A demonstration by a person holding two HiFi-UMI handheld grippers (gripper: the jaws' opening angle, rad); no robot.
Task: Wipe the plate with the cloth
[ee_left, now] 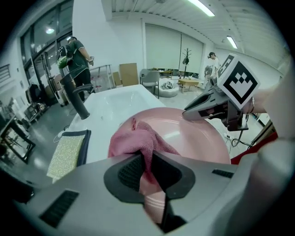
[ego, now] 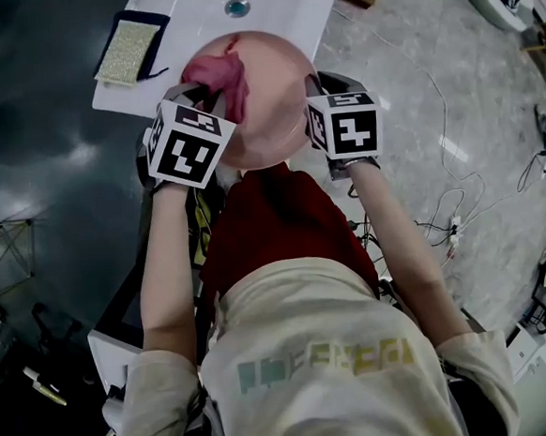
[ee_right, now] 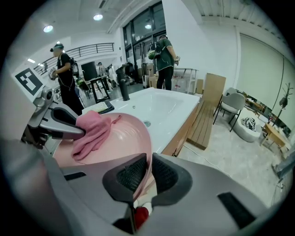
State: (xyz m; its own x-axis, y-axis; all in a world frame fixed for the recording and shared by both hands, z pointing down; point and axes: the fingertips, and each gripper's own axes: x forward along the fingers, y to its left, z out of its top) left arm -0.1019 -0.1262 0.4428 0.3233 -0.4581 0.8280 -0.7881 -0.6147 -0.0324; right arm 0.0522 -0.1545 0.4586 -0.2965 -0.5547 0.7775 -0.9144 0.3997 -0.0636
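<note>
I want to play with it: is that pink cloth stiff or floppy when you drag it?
Probably floppy: the pink cloth bunches and folds where the left gripper pinches it. It lies limp on the pink plate, so it likely drags softly rather than sliding stiffly.

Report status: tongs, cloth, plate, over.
Left tongs shut on pink cloth, draped on plate. Right tongs shut on plate rim, over white sink. Nothing seen blocking the wipe.
</note>
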